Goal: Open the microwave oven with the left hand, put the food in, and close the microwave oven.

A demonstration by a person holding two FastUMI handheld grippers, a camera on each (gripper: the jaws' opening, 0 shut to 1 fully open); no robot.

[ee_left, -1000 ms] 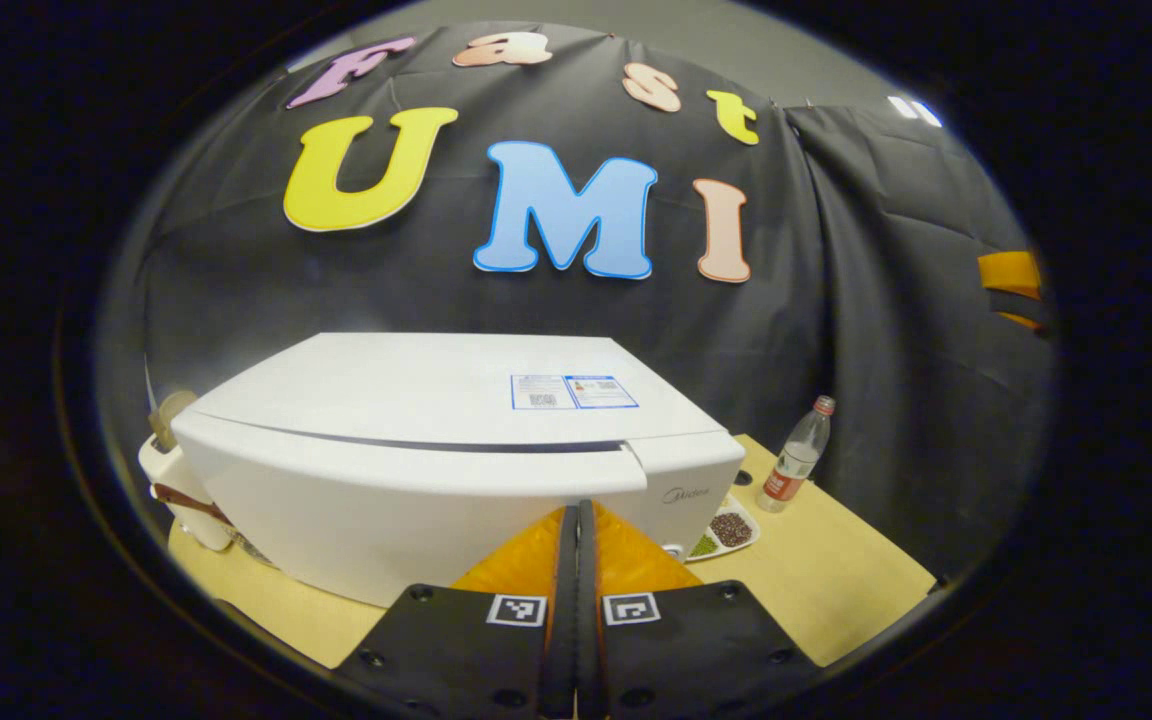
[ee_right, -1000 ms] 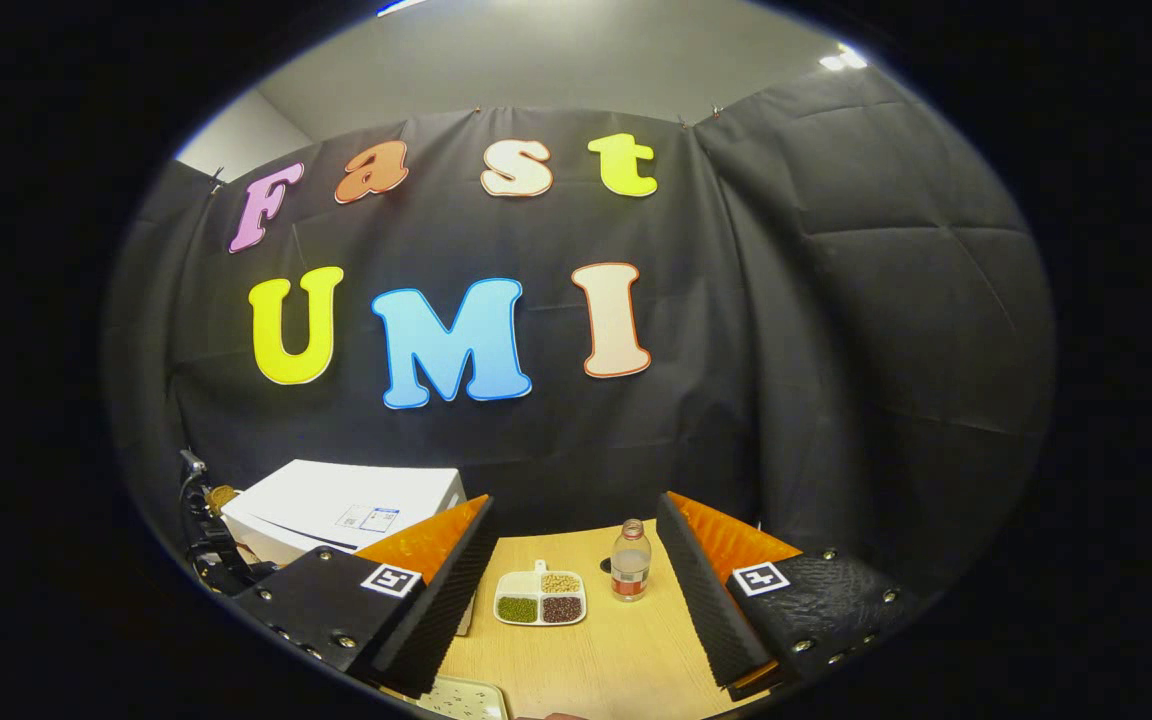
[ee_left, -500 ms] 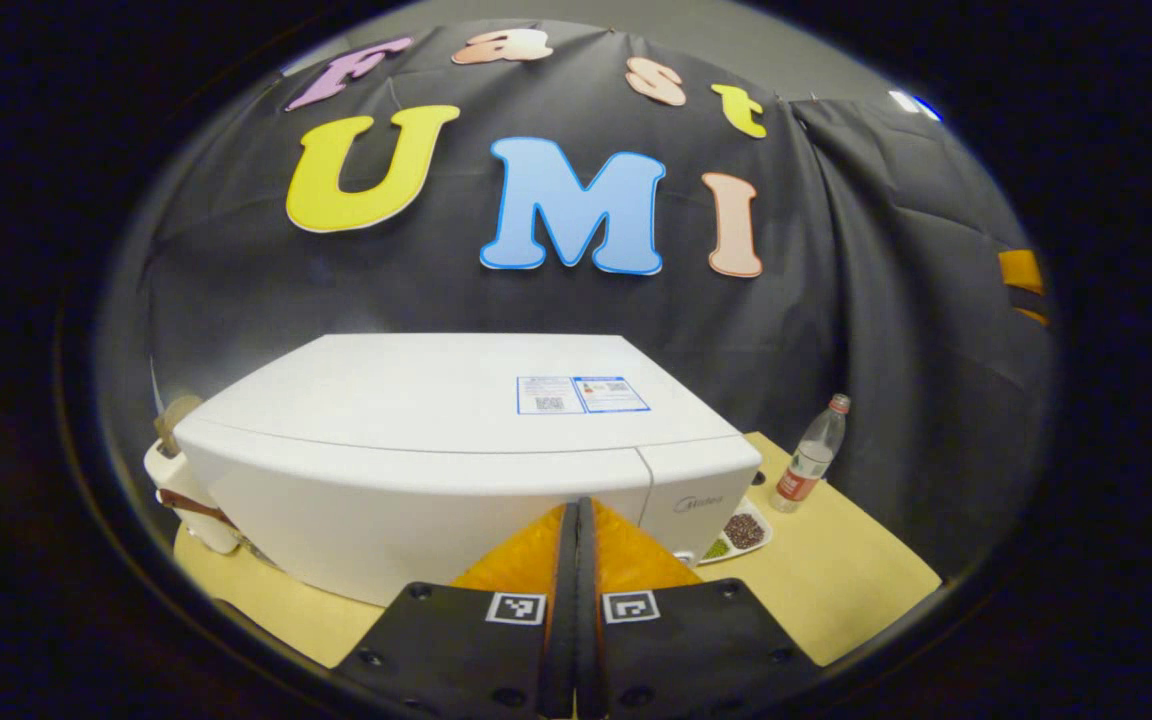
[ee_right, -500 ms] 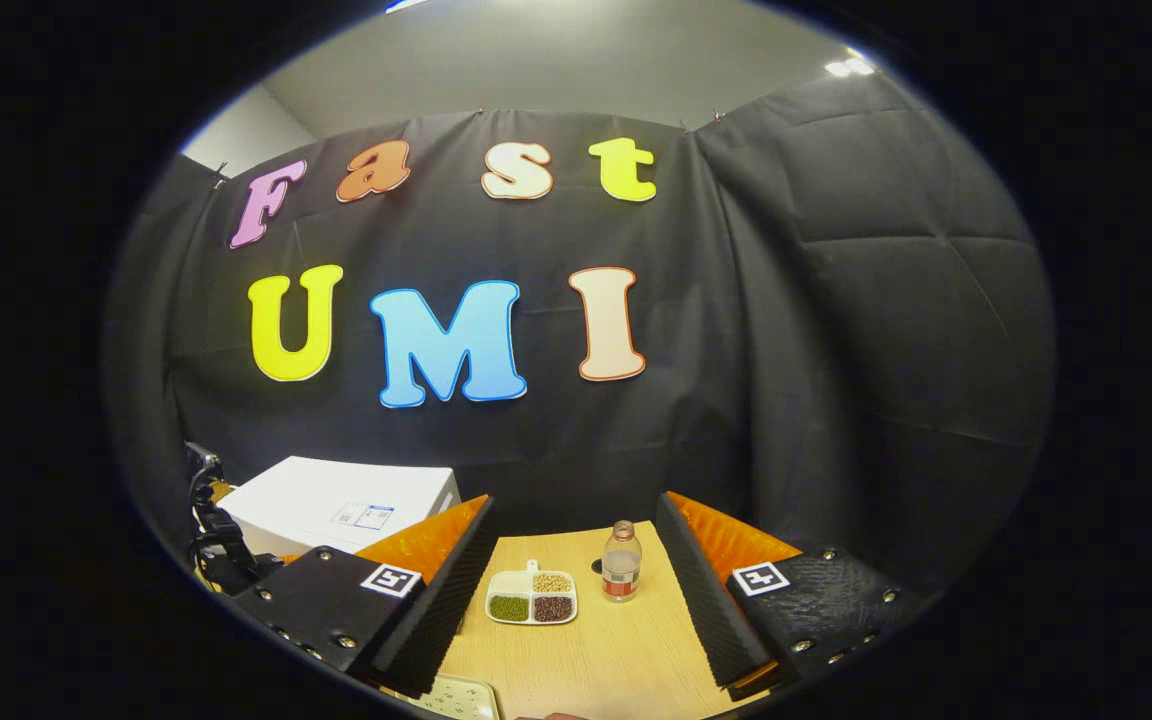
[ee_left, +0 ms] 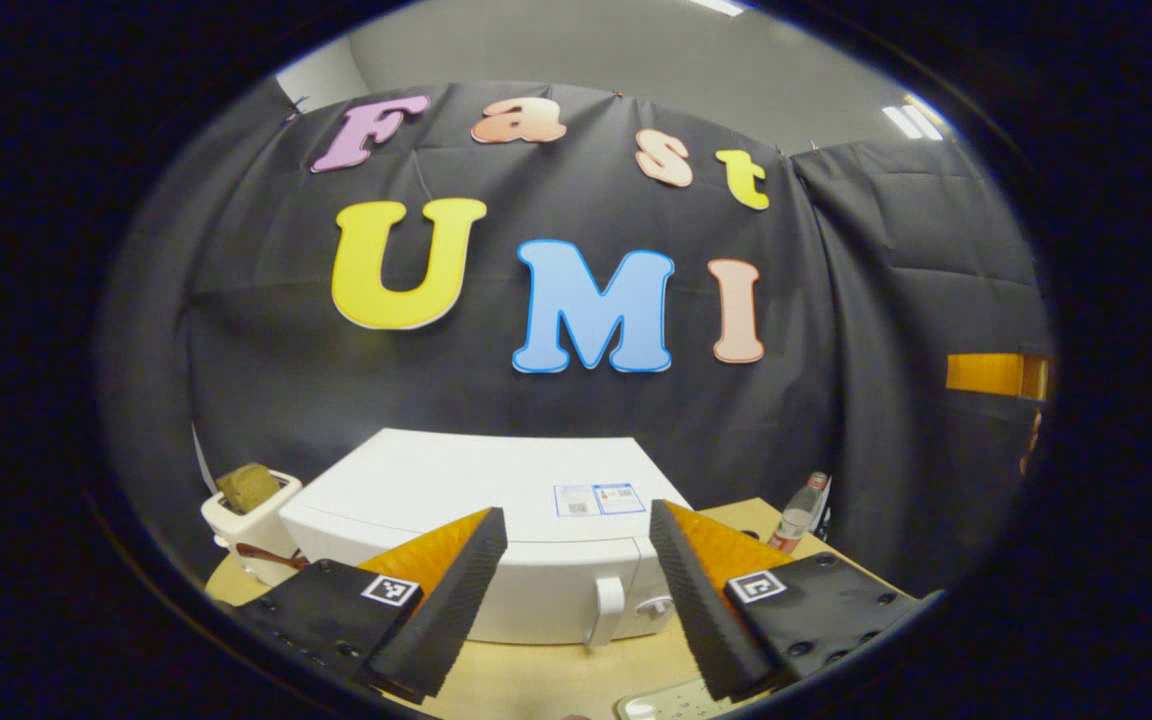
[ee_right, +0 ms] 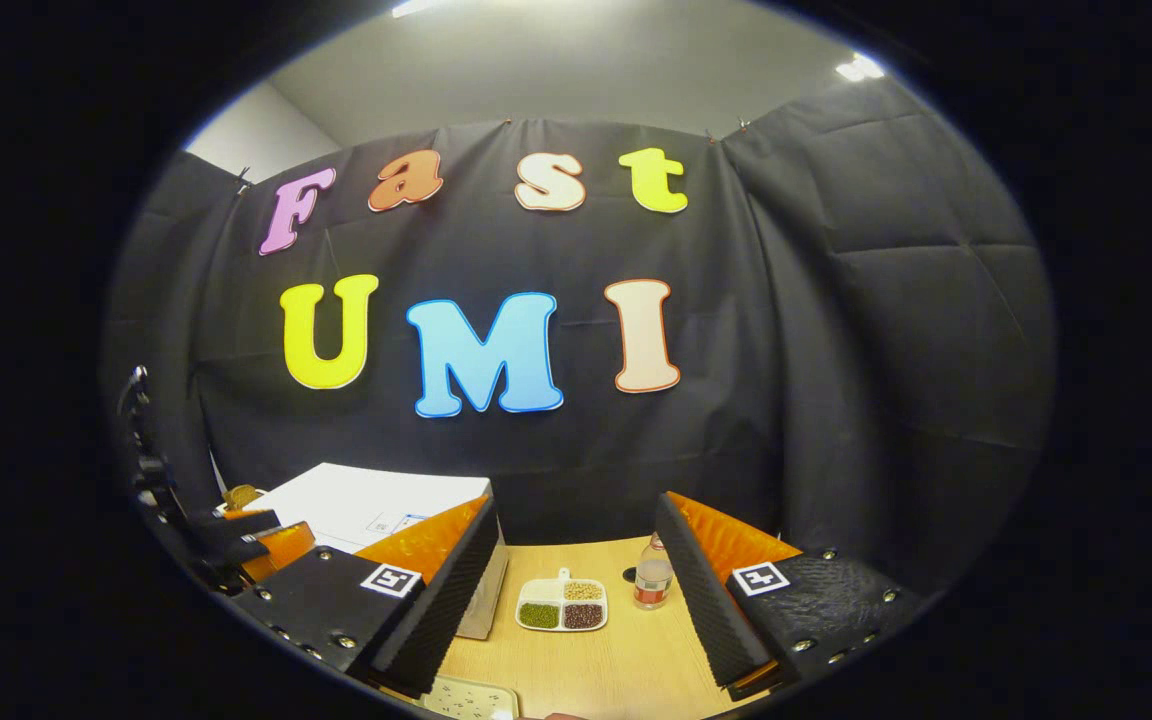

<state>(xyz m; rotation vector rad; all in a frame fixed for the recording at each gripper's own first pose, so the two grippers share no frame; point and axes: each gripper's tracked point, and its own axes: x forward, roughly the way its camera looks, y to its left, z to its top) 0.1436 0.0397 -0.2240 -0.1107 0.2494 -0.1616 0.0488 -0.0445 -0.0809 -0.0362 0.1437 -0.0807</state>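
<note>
Since a second ago the left gripper (ee_left: 576, 590) has backed off the microwave (ee_left: 496, 500) and spread its fingers, empty. Door looks closed, handle at about 6 o'clock. Yet the one three-part food tray (ee_right: 562, 606) sits on the table (ee_right: 596, 670), outside. Right gripper (ee_right: 576, 590) released too. One bottle (ee_right: 652, 585), one toaster (ee_left: 248, 515).

Staged demo booth, not a real kitchen: black cloth wall (ee_right: 836, 350) pinned up on all sides under a plain ceiling with strip lights (ee_right: 856, 68). Kitchen props on a light wood table (ee_right: 616, 670): white microwave oven (ee_left: 496, 520), toaster (ee_left: 251, 520) at far left, divided dish of what look like beans (ee_right: 562, 606), water bottle (ee_right: 652, 583).
</note>
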